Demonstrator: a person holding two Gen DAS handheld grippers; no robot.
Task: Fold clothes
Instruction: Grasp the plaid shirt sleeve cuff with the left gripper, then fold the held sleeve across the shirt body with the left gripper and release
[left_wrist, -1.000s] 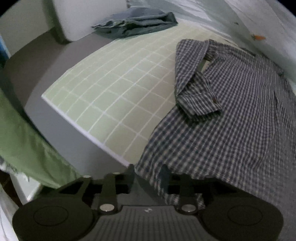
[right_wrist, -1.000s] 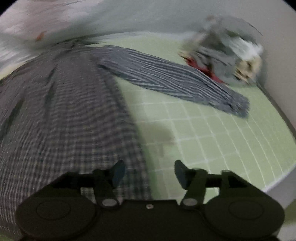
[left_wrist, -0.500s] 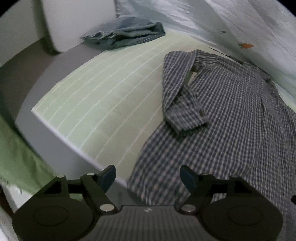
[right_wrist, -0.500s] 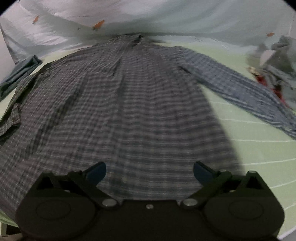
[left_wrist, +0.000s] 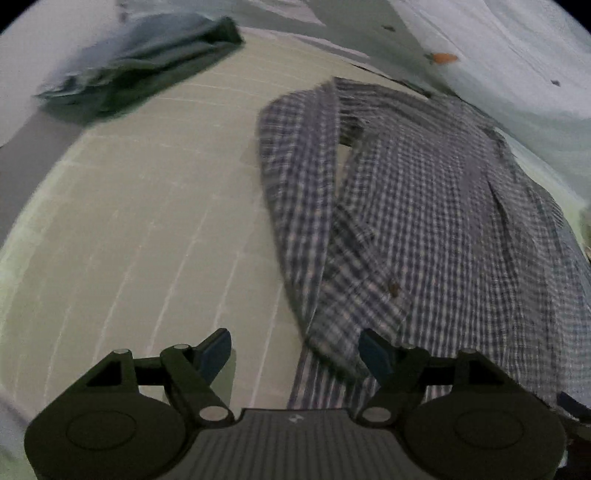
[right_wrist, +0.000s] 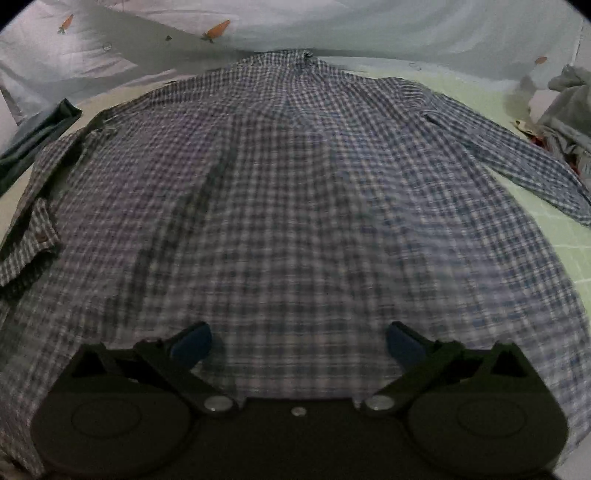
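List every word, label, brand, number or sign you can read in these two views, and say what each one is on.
None: no readable text in either view.
Left gripper body: one small pale mark, too small to read.
Checked shirt: pattern only, no label showing.
Pale sheet: carrot pictures, no words.

The checked shirt (right_wrist: 295, 192) is soft woven cloth, matt and lightly creased, on a smooth gridded mat (left_wrist: 147, 229).

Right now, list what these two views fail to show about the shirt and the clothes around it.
- Checked shirt: hem hidden behind the right claw, right wrist view.
- Dark folded garment: motion-blurred, left wrist view.
- Grey clothes pile: cut by the right edge, right wrist view.
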